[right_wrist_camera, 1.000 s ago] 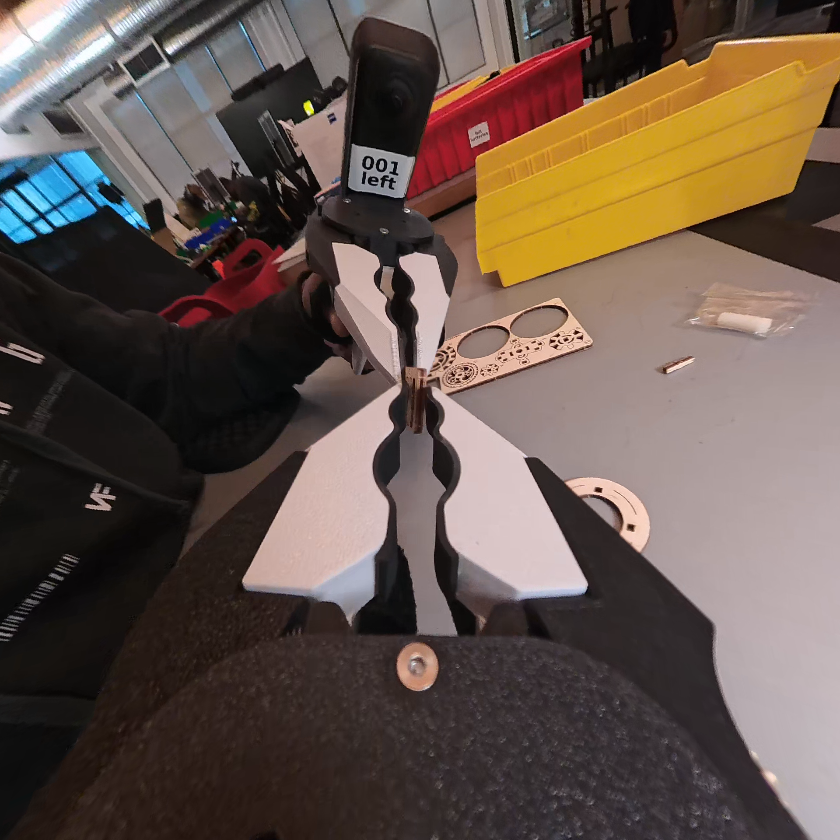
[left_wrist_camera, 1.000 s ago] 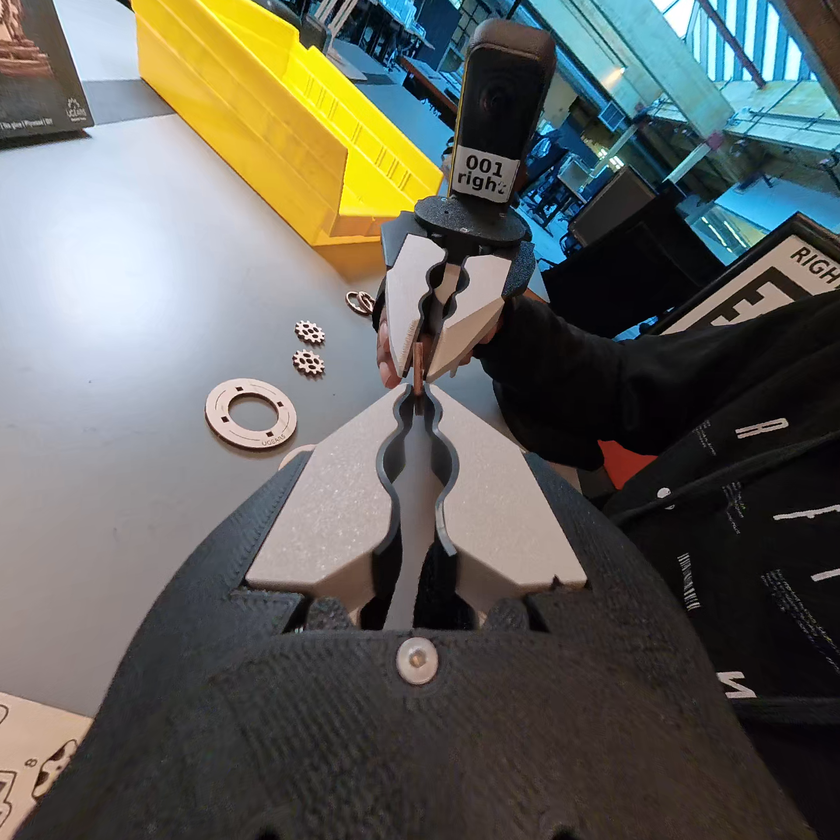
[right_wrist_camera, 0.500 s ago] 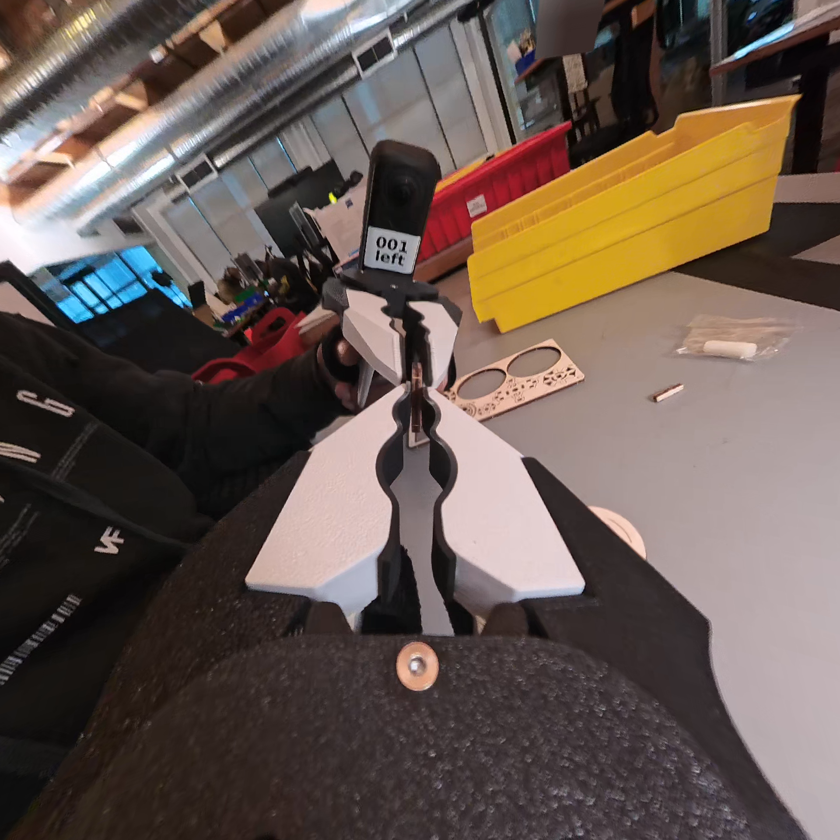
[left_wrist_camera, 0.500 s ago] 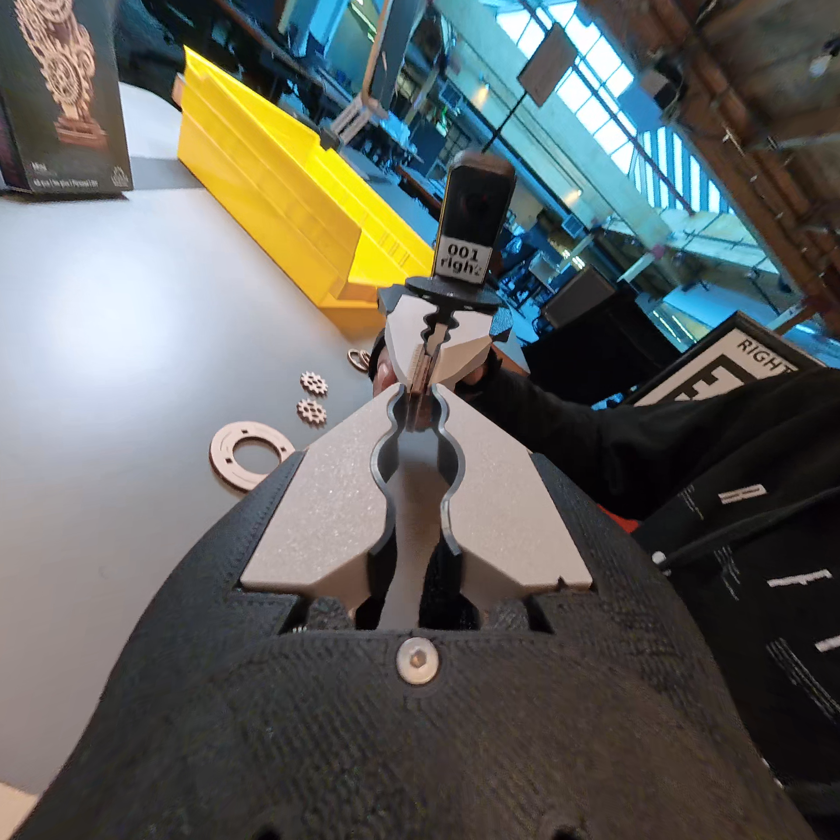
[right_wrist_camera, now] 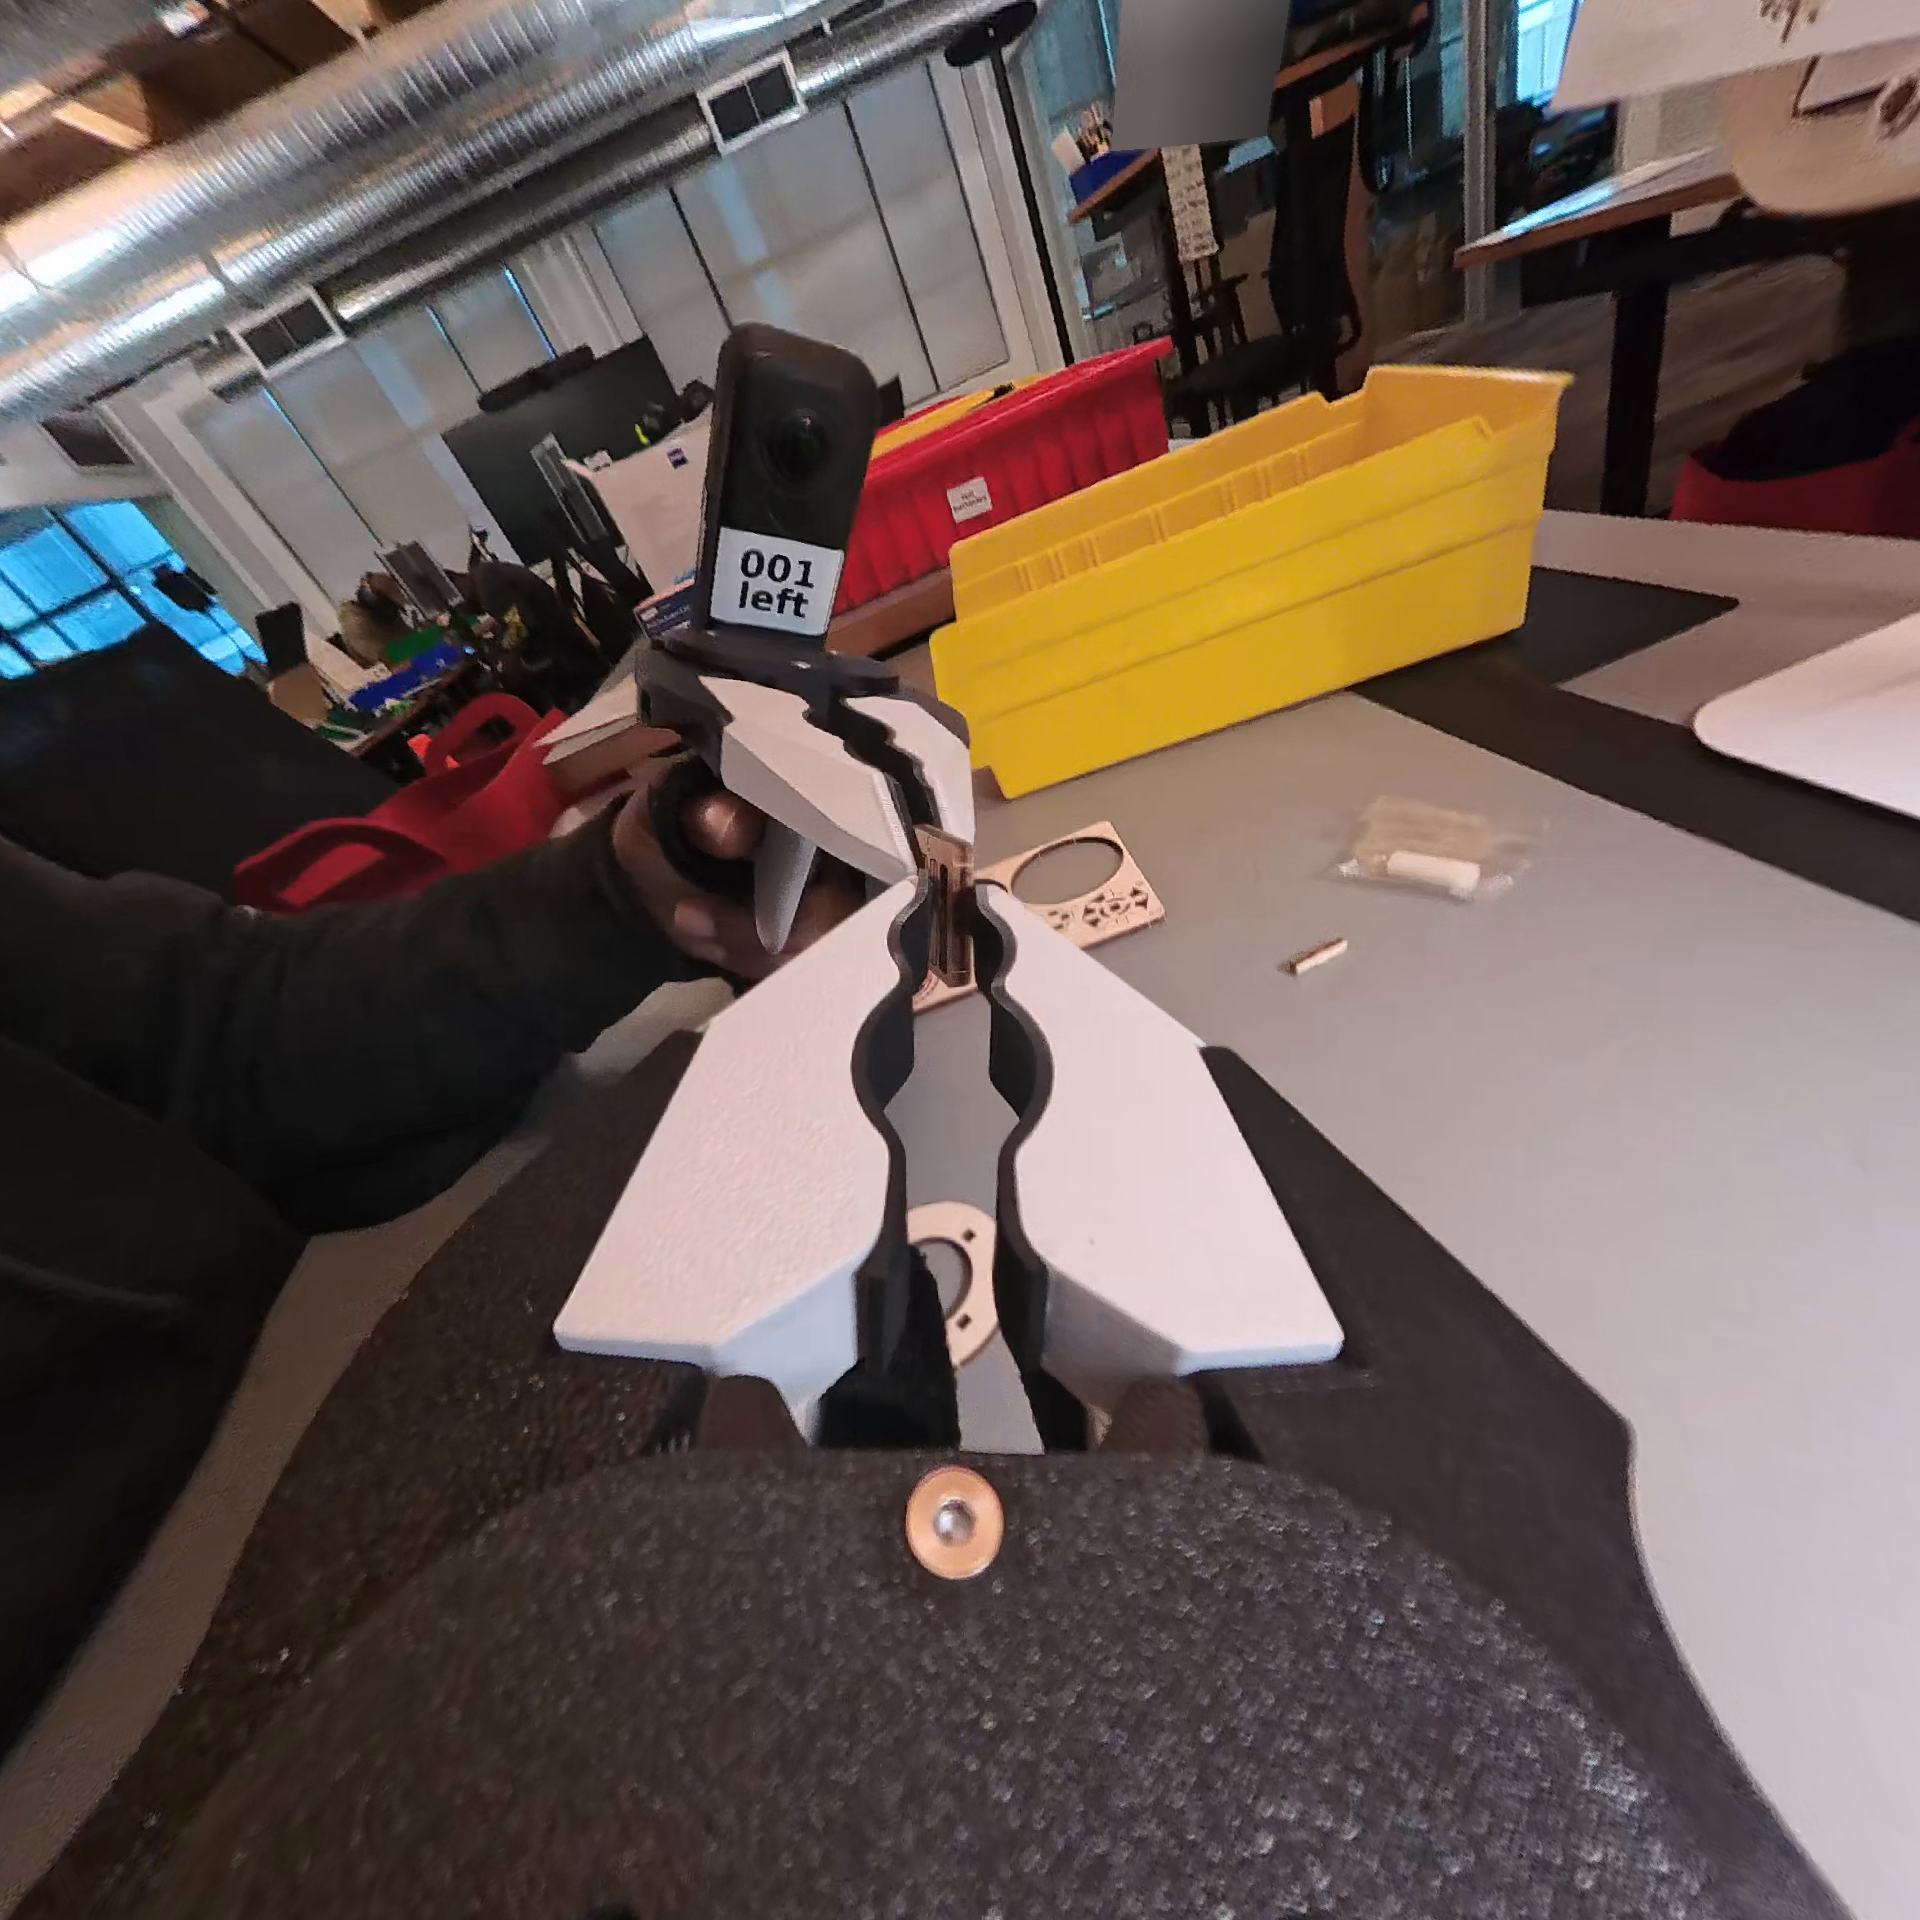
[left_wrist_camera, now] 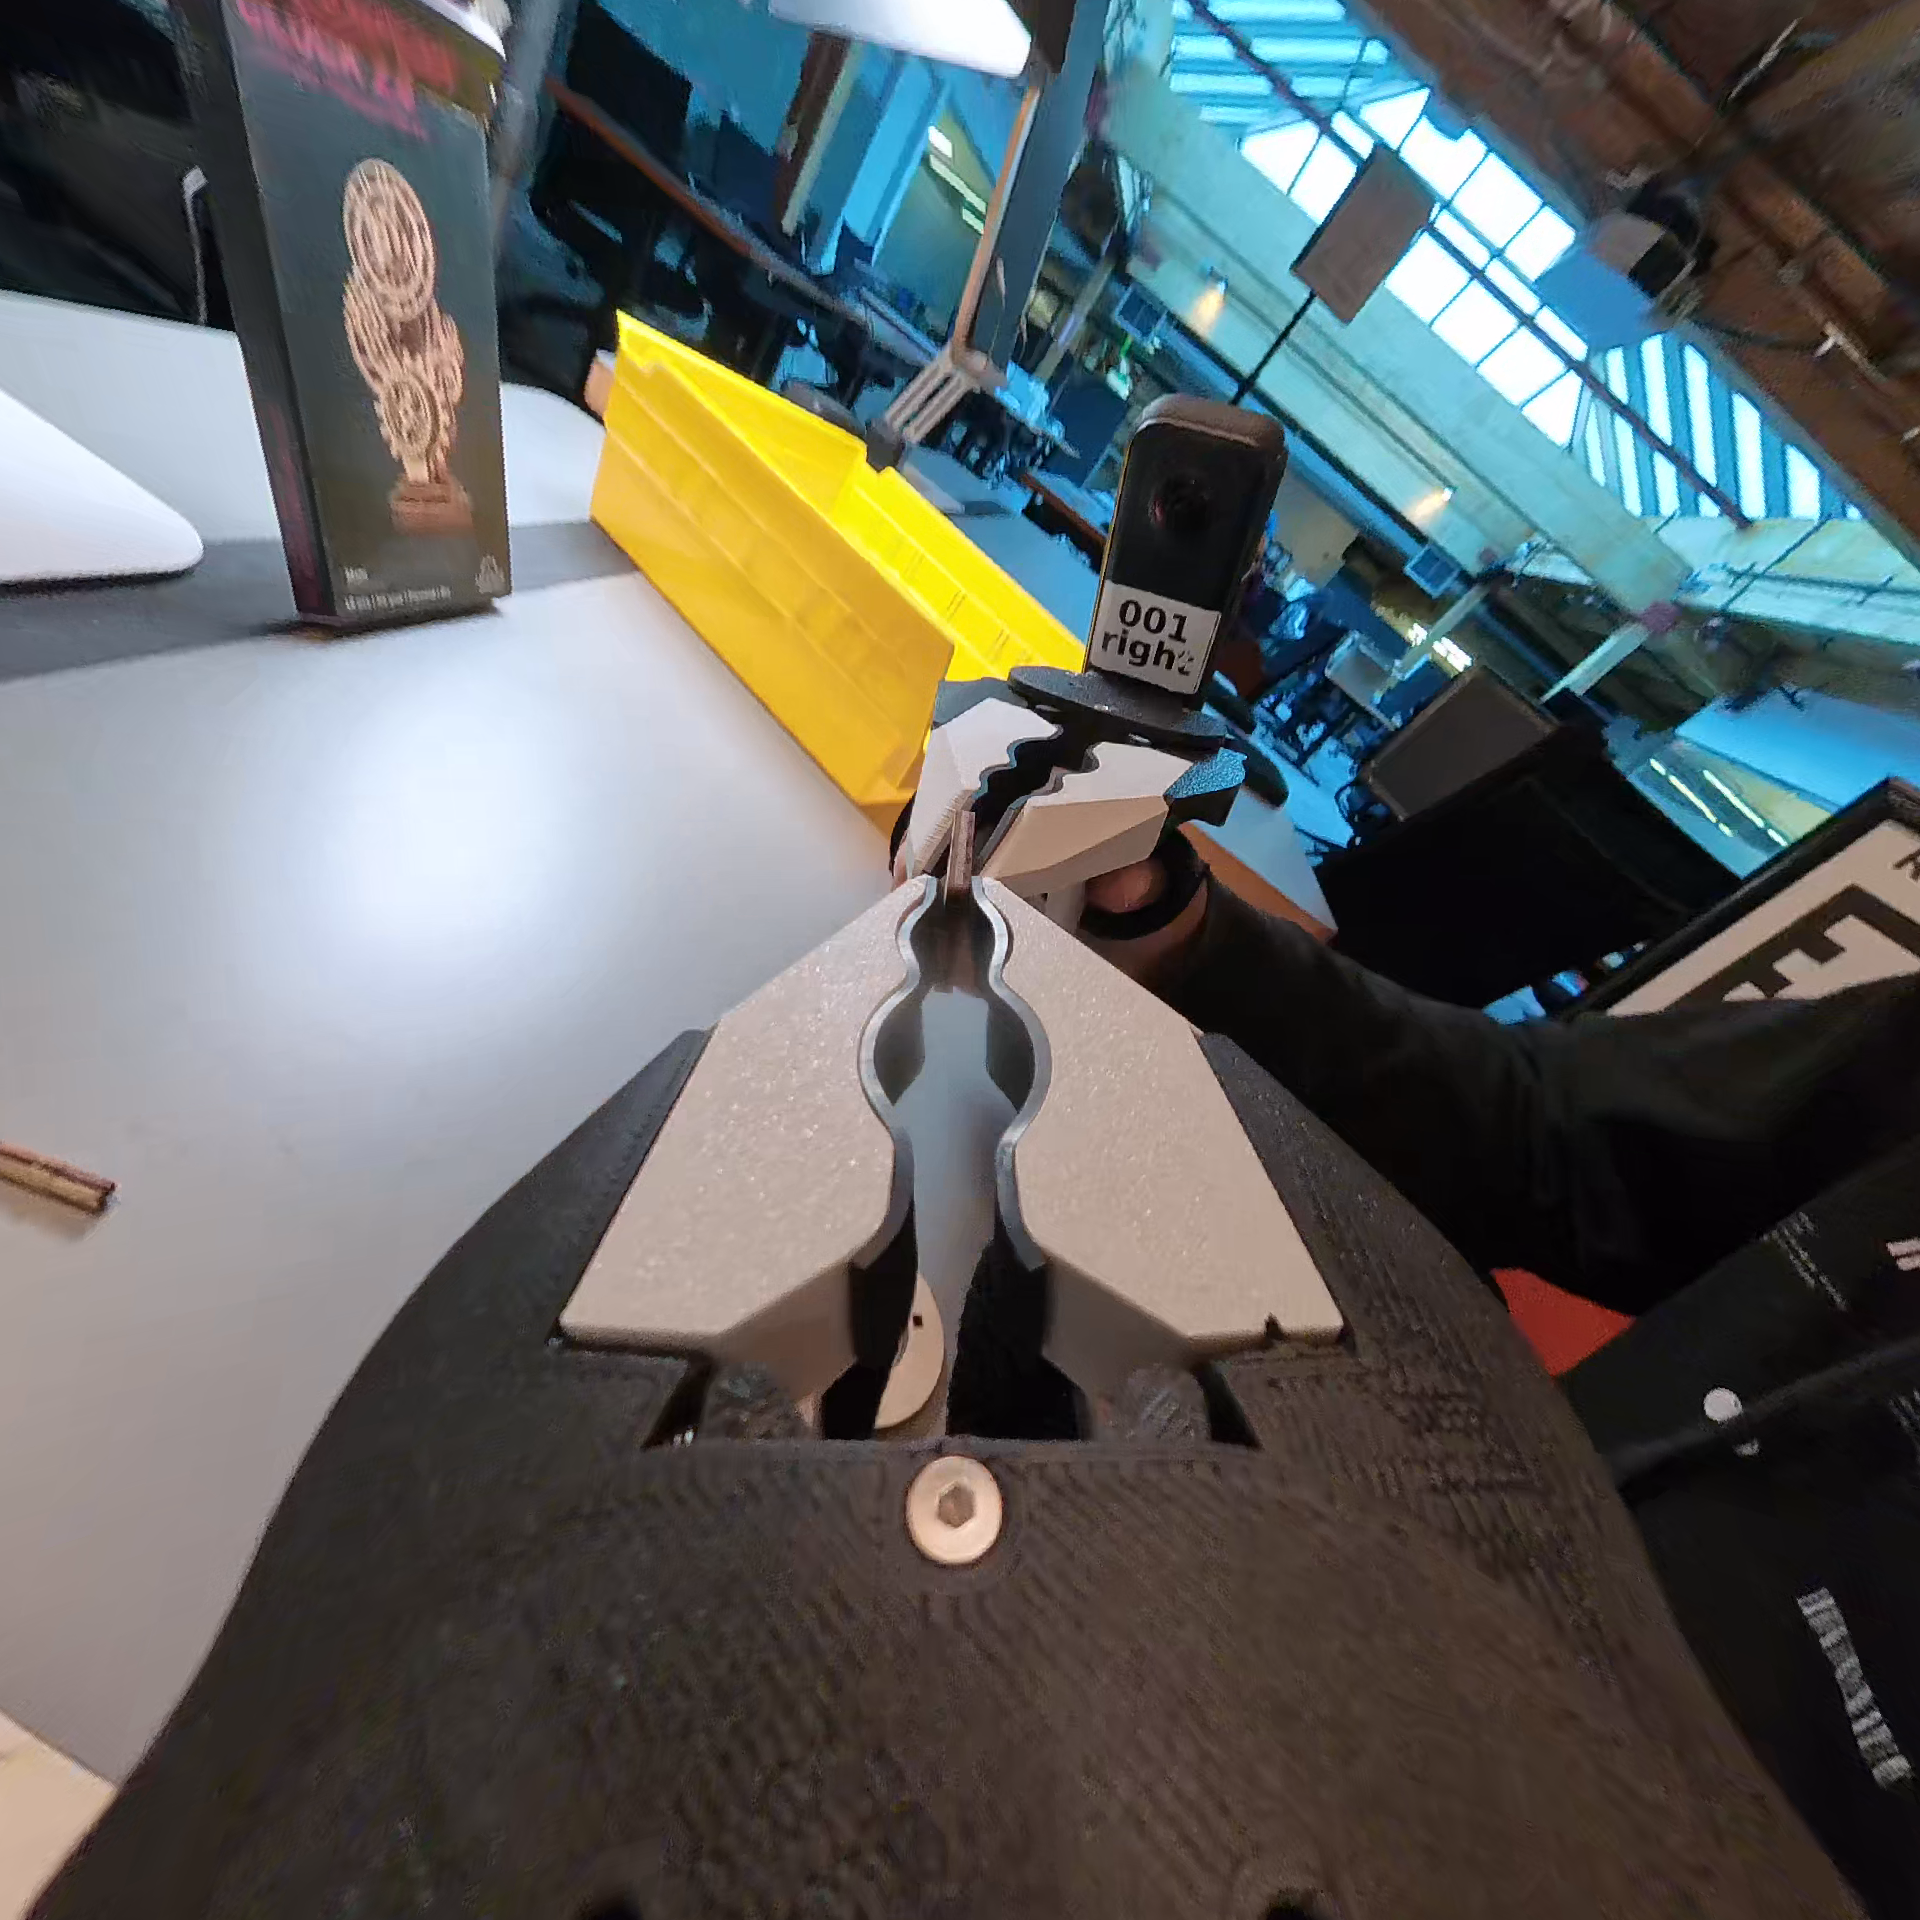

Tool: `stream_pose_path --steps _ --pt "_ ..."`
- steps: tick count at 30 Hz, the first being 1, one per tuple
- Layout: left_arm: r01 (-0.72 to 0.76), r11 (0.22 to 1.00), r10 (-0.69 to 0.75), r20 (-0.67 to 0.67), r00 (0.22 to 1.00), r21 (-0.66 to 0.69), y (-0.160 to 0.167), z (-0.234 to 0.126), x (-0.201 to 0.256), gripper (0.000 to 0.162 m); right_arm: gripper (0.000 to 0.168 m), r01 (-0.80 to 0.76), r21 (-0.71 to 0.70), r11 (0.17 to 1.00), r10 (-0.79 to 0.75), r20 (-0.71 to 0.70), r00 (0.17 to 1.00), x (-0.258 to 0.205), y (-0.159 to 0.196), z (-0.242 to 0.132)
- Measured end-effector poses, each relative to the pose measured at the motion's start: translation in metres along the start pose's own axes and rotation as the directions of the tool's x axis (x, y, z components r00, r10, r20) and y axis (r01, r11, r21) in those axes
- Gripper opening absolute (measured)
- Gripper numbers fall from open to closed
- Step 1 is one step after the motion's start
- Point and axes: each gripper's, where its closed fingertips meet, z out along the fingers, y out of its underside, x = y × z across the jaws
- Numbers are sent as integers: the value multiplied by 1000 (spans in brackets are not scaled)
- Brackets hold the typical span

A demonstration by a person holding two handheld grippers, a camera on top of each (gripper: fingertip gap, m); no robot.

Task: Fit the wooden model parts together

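My left gripper point(left_wrist_camera: 951, 902) and my right gripper point(right_wrist_camera: 943, 899) are held up over the grey table point(left_wrist_camera: 364, 883), tip to tip. The right gripper is shut on a thin flat slotted wooden part point(right_wrist_camera: 948, 914) that stands on edge between its tips. In the left wrist view the part point(left_wrist_camera: 958, 864) bridges my left tips and the right gripper point(left_wrist_camera: 961, 831) facing me. The left gripper point(right_wrist_camera: 928, 826) presses shut on the part's far end. I cannot tell how the wood joins there. A wooden ring point(right_wrist_camera: 951, 1278) lies on the table below.
A yellow bin point(left_wrist_camera: 779, 582) stands at the back, also in the right wrist view point(right_wrist_camera: 1247, 623). A dark model box point(left_wrist_camera: 384, 364) stands upright far left. A cut-out wooden sheet point(right_wrist_camera: 1081, 883), a small stick point(right_wrist_camera: 1317, 954) and a plastic bag point(right_wrist_camera: 1423, 857) lie on the table. Less than 4 cm separates the two grippers' tips.
Both grippers have risen and tilted together, staying tip to tip on the wooden part. The gears and ring have dropped out of the left view; the model box has come in.
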Motion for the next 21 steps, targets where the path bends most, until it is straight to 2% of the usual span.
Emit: stream_pose_path --steps 4,7,9,12,17,21 --pt "31 998 -33 -38 999 -54 14 5 -5 7 4 -23 1 1000 23 -34 999 7 11 -4" --pt "65 998 -66 -79 995 -9 10 7 -4 9 2 -112 70 991 112 -2 994 6 3 -5" --pt "74 997 -72 -81 994 22 8 6 -5 4 1 -179 120 977 176 33 984 5 -2 -5" --pt "73 997 -69 -90 993 39 5 6 -3 3 1 -218 153 964 211 56 976 3 -5 -6" --pt "15 1000 -13 -77 997 22 4 4 2 2 2 -198 141 970 190 65 980 -2 -5 -5" --pt "-54 997 53 -21 998 -61 9 2 2 1 4 -50 60 997 50 1 999 -3 2 -4"
